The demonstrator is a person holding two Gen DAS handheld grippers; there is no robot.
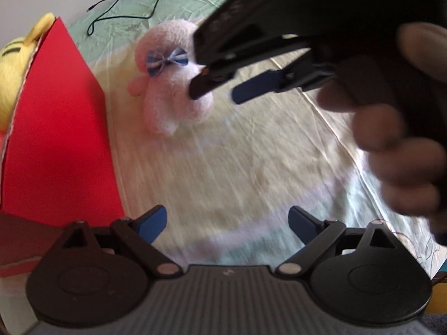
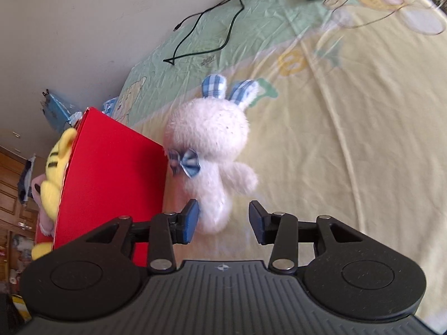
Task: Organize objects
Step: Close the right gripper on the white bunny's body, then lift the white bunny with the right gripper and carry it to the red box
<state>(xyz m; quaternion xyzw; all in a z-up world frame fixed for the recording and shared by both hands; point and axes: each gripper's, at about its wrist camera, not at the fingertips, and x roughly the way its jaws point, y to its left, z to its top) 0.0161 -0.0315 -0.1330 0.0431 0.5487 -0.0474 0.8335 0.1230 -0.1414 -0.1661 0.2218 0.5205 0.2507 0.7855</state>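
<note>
Yellow tiger (image 2: 57, 167) already sits in the red box (image 2: 111, 173), frame left. White rabbit (image 2: 212, 150) remains on the bed beside it — my right gripper (image 2: 223, 220) straddles it, unclenched; left gripper (image 1: 227, 223) wide, empty.

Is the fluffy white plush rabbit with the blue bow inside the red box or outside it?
Outside. The fluffy white plush rabbit lies on the bedsheet beside the red box's outer wall.

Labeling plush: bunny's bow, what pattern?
Blue-and-white check bow, clearest in right wrist view.
</note>
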